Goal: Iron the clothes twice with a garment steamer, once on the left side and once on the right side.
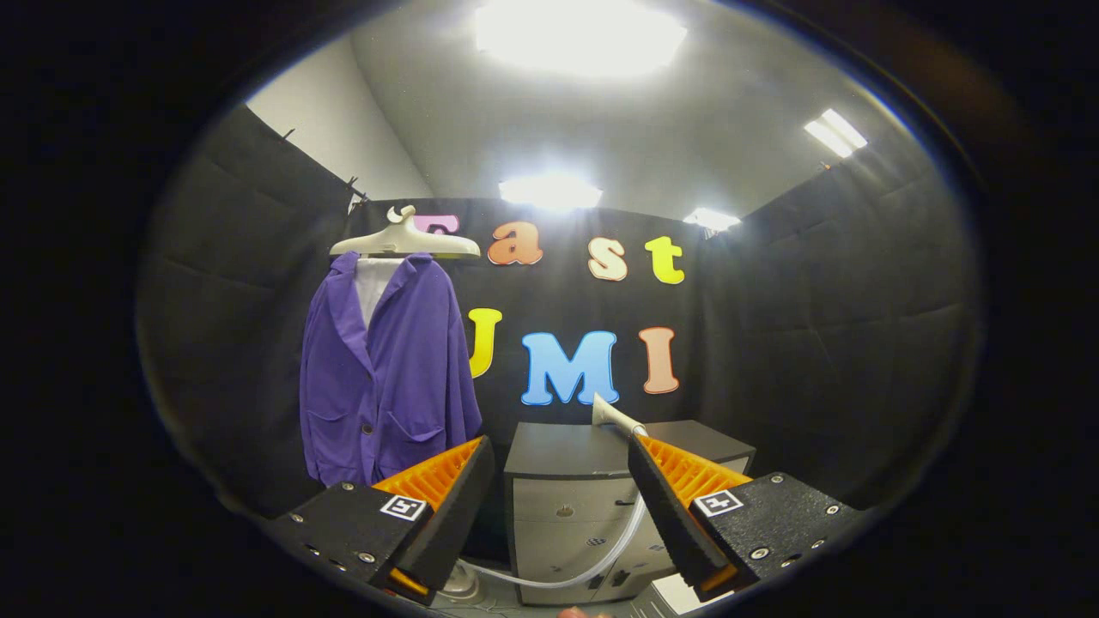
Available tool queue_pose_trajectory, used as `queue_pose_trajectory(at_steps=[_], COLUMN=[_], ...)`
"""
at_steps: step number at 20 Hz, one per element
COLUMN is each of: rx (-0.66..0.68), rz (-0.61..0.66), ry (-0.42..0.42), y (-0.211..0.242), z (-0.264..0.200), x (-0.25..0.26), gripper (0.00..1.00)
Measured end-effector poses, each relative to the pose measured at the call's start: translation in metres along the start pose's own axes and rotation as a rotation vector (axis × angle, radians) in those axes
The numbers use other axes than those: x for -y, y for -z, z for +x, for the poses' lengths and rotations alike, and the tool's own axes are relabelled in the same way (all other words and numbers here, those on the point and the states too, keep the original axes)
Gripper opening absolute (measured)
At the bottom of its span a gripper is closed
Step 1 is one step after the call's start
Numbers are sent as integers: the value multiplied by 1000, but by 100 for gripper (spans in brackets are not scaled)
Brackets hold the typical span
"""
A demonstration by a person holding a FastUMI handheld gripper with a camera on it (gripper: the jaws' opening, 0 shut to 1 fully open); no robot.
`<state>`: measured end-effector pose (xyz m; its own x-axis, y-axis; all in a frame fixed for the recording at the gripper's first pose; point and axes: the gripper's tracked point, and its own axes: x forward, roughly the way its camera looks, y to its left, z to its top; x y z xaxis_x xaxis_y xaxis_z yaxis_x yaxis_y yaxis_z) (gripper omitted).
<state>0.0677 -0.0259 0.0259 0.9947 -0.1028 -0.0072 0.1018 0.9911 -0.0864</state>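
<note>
Jaws point(562, 506) spread wide, gripping nothing; steamer head point(611, 415) rests on the cabinet point(567, 451) just ahead, hose point(592, 562) trailing below; coat point(386, 369) hangs left; I'd close squarely on the head's handle first.

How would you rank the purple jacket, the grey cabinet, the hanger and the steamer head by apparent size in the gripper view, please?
1. purple jacket
2. grey cabinet, partly hidden by the open gripper, so close to the jacket
3. hanger
4. steamer head
</note>
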Motion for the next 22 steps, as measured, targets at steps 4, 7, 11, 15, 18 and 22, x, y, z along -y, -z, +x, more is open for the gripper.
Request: queue_pose_trajectory(at_steps=[4,7,11,15,18,22], rx=[11,8,-7,-67,-134,-264], rz=[21,55,74,73,99,197], ry=[13,-1,-4,10,-5,-78], y=[-5,-7,-1,17,37,83], z=[61,123,210,291,346,401], x=[23,43,85,135,164,178], gripper=[96,96,96,96,97,96])
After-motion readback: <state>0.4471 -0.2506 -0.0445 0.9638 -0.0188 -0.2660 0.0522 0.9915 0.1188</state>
